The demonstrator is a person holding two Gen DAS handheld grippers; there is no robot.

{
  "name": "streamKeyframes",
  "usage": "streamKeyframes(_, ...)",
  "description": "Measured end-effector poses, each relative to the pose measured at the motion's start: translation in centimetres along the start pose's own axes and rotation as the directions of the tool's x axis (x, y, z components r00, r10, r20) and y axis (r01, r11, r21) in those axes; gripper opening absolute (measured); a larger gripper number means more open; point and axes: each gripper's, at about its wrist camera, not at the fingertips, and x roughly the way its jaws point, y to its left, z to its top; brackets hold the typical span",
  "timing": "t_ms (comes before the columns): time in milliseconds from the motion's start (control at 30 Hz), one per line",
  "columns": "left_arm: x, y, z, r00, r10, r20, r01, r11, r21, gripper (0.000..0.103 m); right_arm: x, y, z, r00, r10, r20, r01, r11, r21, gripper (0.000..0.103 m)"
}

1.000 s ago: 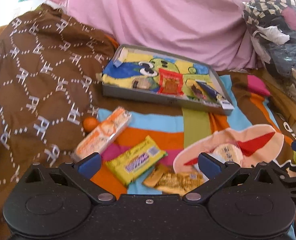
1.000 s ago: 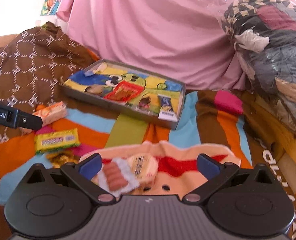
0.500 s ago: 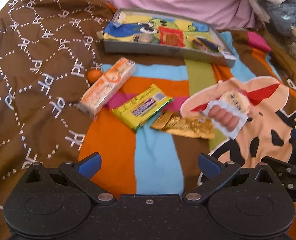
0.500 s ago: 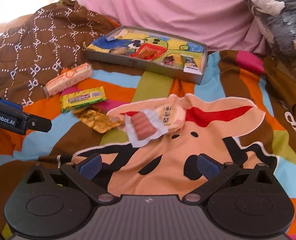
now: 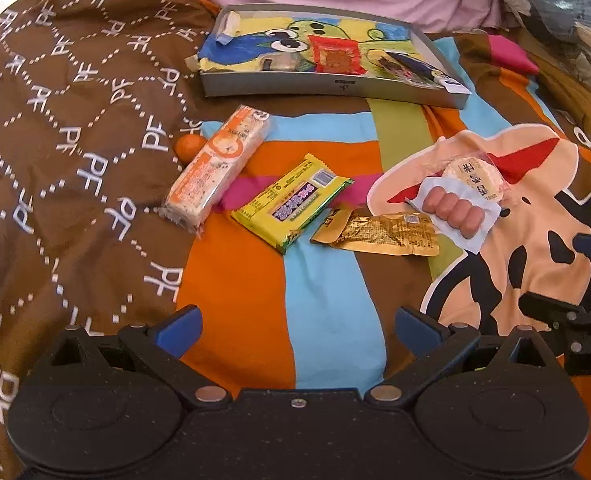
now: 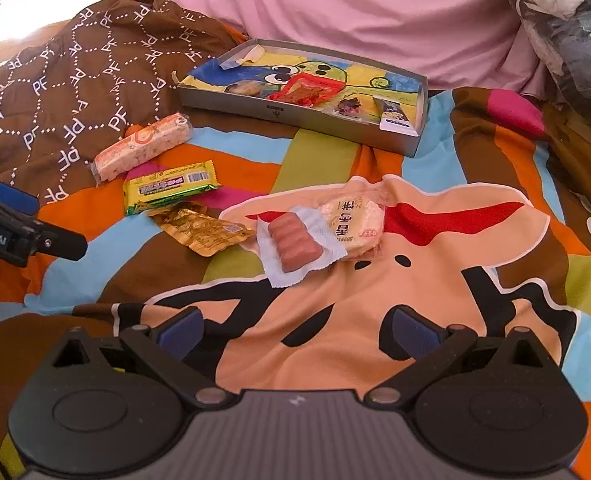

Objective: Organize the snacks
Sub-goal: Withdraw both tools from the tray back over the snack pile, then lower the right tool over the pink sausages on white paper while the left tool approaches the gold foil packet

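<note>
Several snacks lie on a striped bedspread: an orange-and-white cracker pack (image 5: 217, 166) (image 6: 143, 147), a yellow bar (image 5: 293, 207) (image 6: 171, 186), a gold foil pouch (image 5: 379, 232) (image 6: 203, 229), a sausage pack (image 5: 453, 210) (image 6: 293, 244) and a round rice cake (image 5: 475, 178) (image 6: 353, 222). Behind them a grey tray (image 5: 331, 88) (image 6: 295, 116) holds a red packet (image 5: 335, 56) (image 6: 305, 90) and other small snacks. My left gripper (image 5: 297, 326) and my right gripper (image 6: 297, 330) are both open and empty, near the viewer and short of the snacks.
A brown patterned blanket (image 5: 67, 112) lies at the left, with a small orange fruit (image 5: 189, 147) at its edge. Pink fabric (image 6: 355, 12) rises behind the tray. Bundled clothes in plastic (image 6: 567, 20) pile up at the right. The left gripper's tip (image 6: 31, 236) shows at the left of the right wrist view.
Both grippers have pulled back and up from the snacks, so more of the bedspread shows in front of them. The snacks and tray have not moved.
</note>
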Motion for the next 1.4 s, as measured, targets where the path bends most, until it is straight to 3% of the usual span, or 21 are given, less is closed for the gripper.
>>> streamKeyframes(333,1.4,-0.9,1.0,0.998,-0.052,-0.04,0.056,0.992,0.109,0.102,1.7,-1.0,0.2,1.0,0.028,0.0,-0.028,1.0,-0.003,0.103)
streamKeyframes(667,3.0,-2.0,2.6,0.999,-0.039,-0.036,0.044,0.986,0.16,0.102,3.2,-2.3,1.5,0.997,0.056,0.058,-0.056,0.998,-0.009,0.103)
streamKeyframes(1033,4.3,-2.5,4.3,0.999,-0.028,-0.037,0.037,0.962,0.271,0.102,5.7,-2.9,2.8,0.992,0.083,0.095,-0.073,0.992,-0.102,0.103)
streamKeyframes(1133,4.1,-2.8,4.7,0.997,-0.05,-0.056,0.067,0.93,0.36,0.102,6.3,-2.7,2.9,0.99,0.089,0.109,-0.076,0.99,-0.115,0.103)
streamKeyframes(1300,3.5,-3.9,4.9,0.993,-0.087,-0.079,0.116,0.836,0.536,0.102,6.8,-2.3,3.0,0.989,0.113,0.098,-0.099,0.985,-0.14,0.103)
streamKeyframes(1400,4.1,-4.8,4.9,0.989,-0.119,-0.086,0.146,0.799,0.584,0.102,6.9,-1.9,2.8,0.991,0.107,0.085,-0.092,0.982,-0.164,0.102)
